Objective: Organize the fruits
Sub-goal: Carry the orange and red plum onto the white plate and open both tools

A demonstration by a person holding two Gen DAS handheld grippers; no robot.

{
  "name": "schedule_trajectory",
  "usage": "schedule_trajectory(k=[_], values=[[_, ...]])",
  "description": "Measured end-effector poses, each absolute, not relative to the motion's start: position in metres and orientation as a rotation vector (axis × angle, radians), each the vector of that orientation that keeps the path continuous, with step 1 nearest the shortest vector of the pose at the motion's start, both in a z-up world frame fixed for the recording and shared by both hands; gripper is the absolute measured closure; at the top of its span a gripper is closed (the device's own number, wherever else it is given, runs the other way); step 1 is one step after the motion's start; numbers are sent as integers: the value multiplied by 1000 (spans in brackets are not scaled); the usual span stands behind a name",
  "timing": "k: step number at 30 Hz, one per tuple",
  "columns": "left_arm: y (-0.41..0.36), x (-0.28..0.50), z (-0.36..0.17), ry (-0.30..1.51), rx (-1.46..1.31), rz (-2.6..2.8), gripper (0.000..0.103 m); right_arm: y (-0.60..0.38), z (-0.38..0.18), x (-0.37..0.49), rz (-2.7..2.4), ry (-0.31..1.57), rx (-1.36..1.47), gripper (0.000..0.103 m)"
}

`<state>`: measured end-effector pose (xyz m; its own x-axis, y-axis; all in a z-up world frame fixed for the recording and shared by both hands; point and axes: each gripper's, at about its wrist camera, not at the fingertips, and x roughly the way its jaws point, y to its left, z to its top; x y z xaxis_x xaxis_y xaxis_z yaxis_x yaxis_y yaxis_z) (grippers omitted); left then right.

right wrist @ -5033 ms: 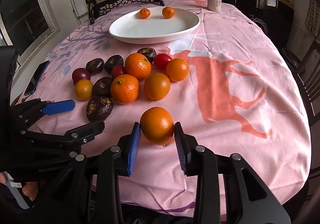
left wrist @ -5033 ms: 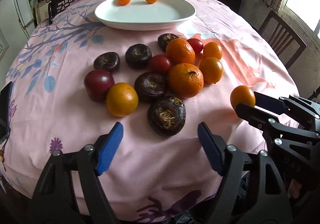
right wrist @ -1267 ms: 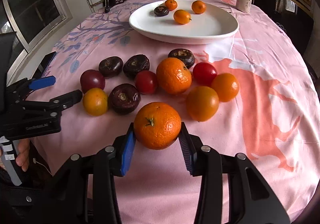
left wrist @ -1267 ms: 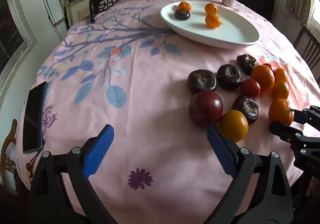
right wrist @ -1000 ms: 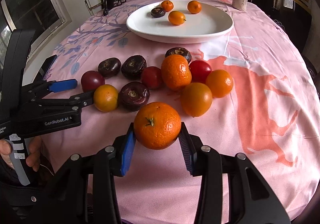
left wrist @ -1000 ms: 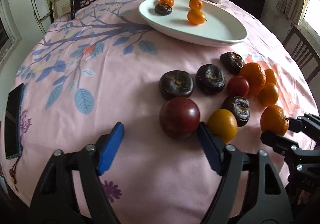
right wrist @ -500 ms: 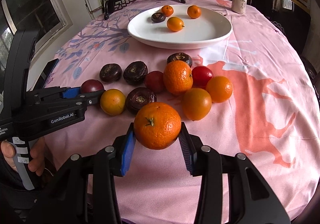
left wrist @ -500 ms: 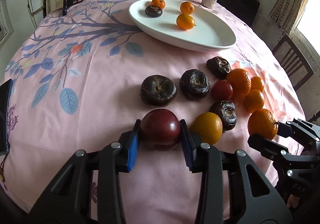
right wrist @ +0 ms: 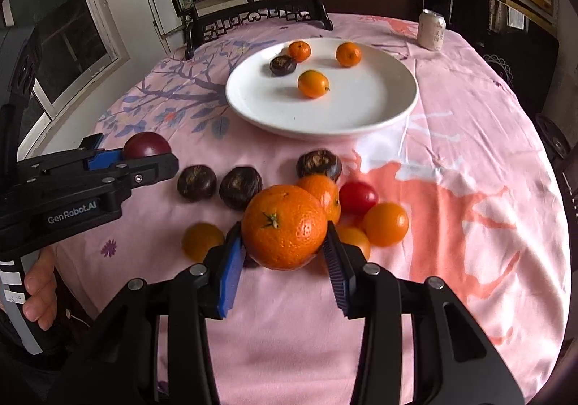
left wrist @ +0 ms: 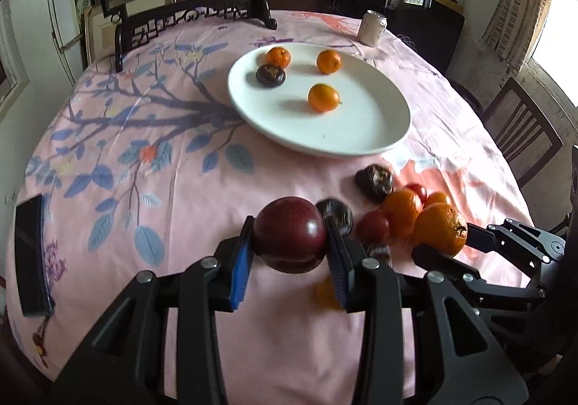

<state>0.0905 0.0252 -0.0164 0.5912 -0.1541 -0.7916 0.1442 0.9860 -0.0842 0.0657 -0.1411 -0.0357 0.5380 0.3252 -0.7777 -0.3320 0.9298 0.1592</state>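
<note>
Left gripper (left wrist: 290, 253) clamped on dark red fruit (left wrist: 290, 234), right gripper (right wrist: 282, 260) on large orange (right wrist: 284, 226), both lifted above worktop, short of white plate (right wrist: 379, 112). Risk: round fruit slipping from jaws. Contact seemingly narrow; left view blurred.

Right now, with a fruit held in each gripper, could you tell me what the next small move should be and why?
Probably carry both forward toward the white plate: the left gripper is shut on the dark red fruit, the right gripper on the large orange, both look lifted off the cloth, and the plate's near half is bare.
</note>
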Motion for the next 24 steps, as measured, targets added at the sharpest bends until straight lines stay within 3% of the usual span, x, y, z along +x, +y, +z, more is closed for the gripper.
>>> schedule_trajectory(k=[9, 16, 24], values=[[-1, 227, 18, 918, 17, -107, 65, -141, 1, 183, 356, 889, -29, 60], [-19, 305, -3, 967, 7, -103, 64, -152, -19, 266, 324, 918, -9, 60], [-27, 348, -28, 1027, 2, -107, 61, -153, -44, 304, 310, 976, -21, 59]])
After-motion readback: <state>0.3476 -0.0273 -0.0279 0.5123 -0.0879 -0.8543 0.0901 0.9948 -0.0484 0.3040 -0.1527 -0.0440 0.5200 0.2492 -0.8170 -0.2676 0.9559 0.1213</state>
